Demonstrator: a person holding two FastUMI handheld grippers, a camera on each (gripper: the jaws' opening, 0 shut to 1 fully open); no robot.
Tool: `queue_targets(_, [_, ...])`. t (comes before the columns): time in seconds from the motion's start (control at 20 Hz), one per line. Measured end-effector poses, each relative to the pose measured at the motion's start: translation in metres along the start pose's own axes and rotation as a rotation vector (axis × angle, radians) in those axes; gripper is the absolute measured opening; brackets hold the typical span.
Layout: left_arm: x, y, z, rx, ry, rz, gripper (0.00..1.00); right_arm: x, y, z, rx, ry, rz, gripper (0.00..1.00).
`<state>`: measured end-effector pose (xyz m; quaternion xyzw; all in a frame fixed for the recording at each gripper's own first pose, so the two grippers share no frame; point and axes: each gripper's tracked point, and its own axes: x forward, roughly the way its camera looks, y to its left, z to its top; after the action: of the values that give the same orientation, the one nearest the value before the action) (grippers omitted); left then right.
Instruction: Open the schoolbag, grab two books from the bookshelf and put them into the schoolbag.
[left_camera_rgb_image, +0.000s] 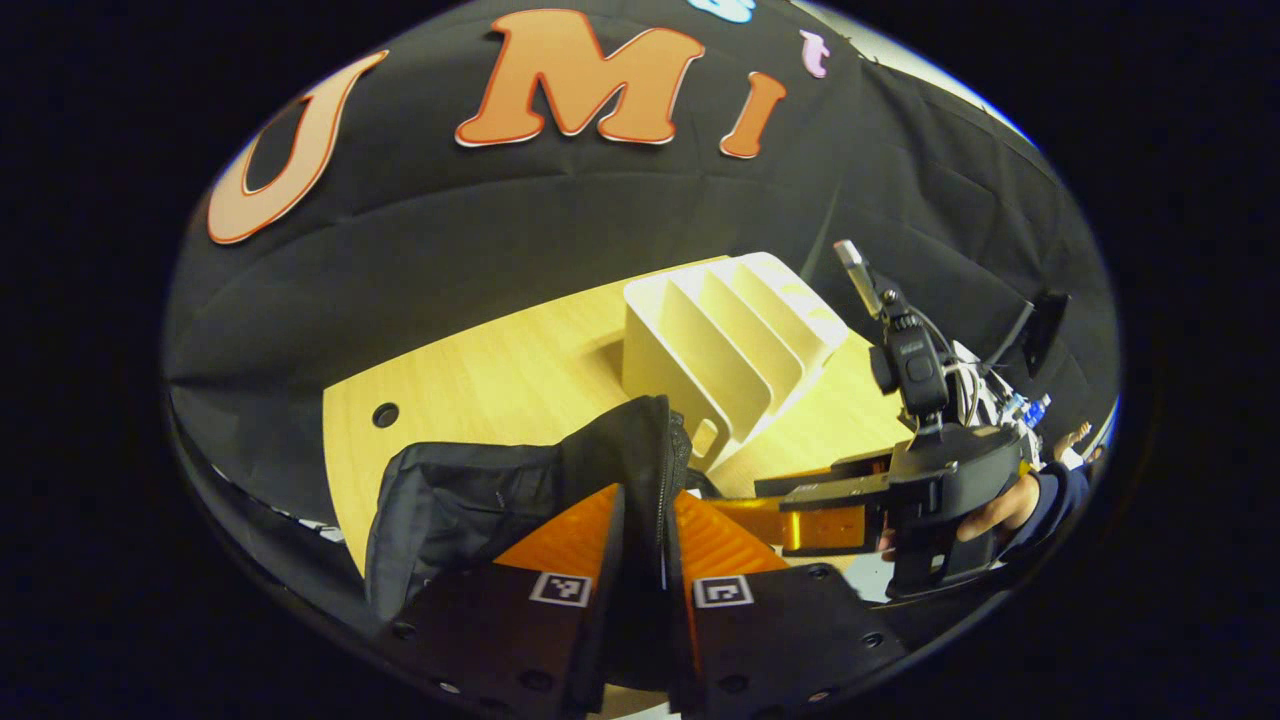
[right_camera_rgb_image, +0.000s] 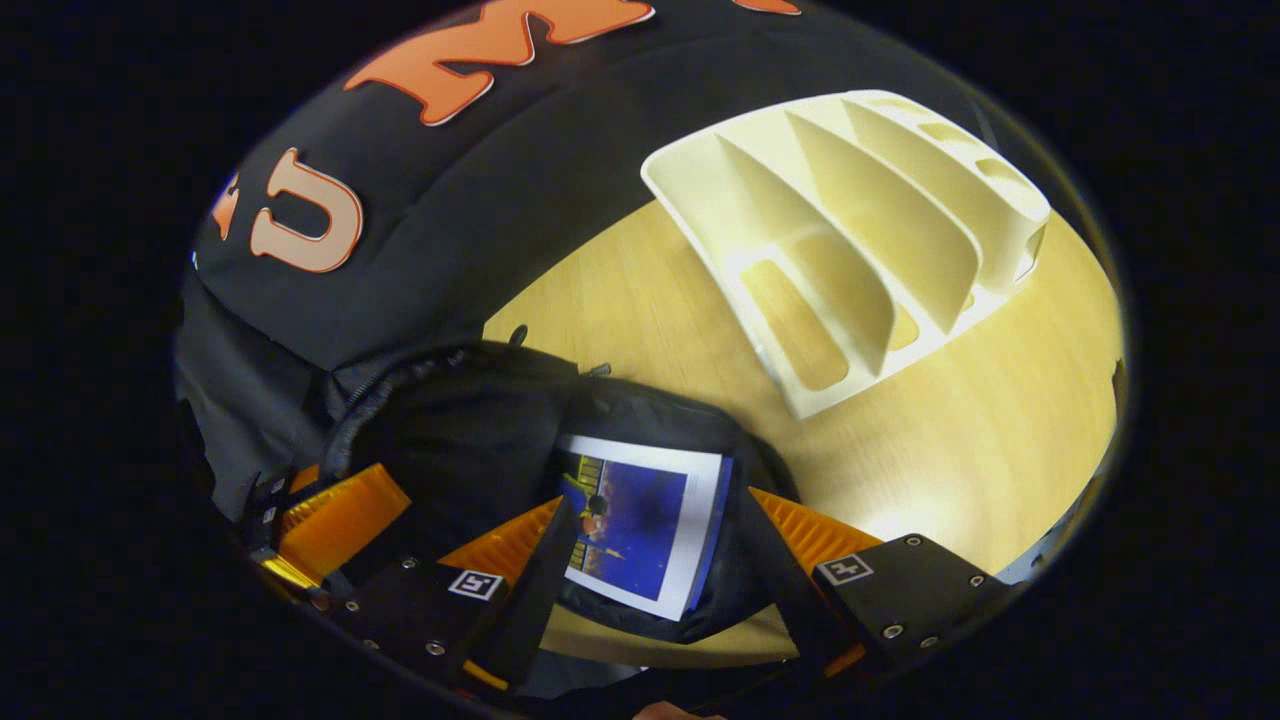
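Tabletop (right_camera_rgb_image: 960, 430): left gripper (left_camera_rgb_image: 645, 530) pinching schoolbag (left_camera_rgb_image: 480, 500)

Matt cloth, pale wood and smooth plastic across my two gripper views.

From my seat, the schoolbag (right_camera_rgb_image: 470, 430) reads as black woven cloth, matt, with a toothed zip (left_camera_rgb_image: 665, 490) along its edge; the book (right_camera_rgb_image: 640, 525) inside shows a glossy printed paper cover. The table (right_camera_rgb_image: 950, 440) looks like light wood with a fine grain and a soft sheen under the lamp. The bookshelf (right_camera_rgb_image: 850, 230) is cream plastic, smooth and faintly shiny. My left gripper (left_camera_rgb_image: 645, 560) has ribbed orange plastic fingers (left_camera_rgb_image: 570, 530) on matt black blocks; the right gripper (right_camera_rgb_image: 650, 560) has the same finish.
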<state>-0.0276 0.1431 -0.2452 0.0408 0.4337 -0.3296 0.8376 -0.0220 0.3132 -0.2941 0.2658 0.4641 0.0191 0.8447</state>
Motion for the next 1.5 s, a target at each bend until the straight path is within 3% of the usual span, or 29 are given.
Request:
queue_targets(0.15, [0.001,-0.019,-0.002,0.012,0.007,-0.065,0.48,-0.035,-0.019,0.032,-0.04,-0.125,-0.06,0.98])
queue_targets(0.3, [0.003,-0.035,0.004,0.013,-0.01,-0.087,0.8,-0.066,-0.036,0.067,-0.11,-0.24,-0.116,0.98])
queue_targets(0.5, [0.003,-0.055,0.027,0.052,-0.062,-0.056,0.87,-0.109,-0.052,0.111,-0.142,-0.355,-0.131,0.97])
queue_targets(0.55, [0.005,-0.06,0.038,0.06,-0.085,-0.039,0.94,-0.12,-0.062,0.127,-0.165,-0.398,-0.148,0.98])
queue_targets(0.7, [0.014,-0.076,0.07,0.023,-0.165,0.043,0.97,-0.148,-0.083,0.163,-0.248,-0.476,-0.178,0.98])
queue_targets(1.0, [-0.002,-0.105,0.149,-0.06,-0.432,0.251,0.98,-0.206,-0.091,0.207,-0.416,-0.589,-0.123,0.97])
queue_targets(1.3, [-0.016,-0.144,0.173,-0.154,-0.595,0.414,0.98,-0.26,-0.093,0.243,-0.557,-0.754,-0.01,0.97])
queue_targets(1.5, [-0.038,-0.163,0.175,-0.166,-0.677,0.528,0.98,-0.277,-0.092,0.244,-0.662,-0.811,0.064,0.97])
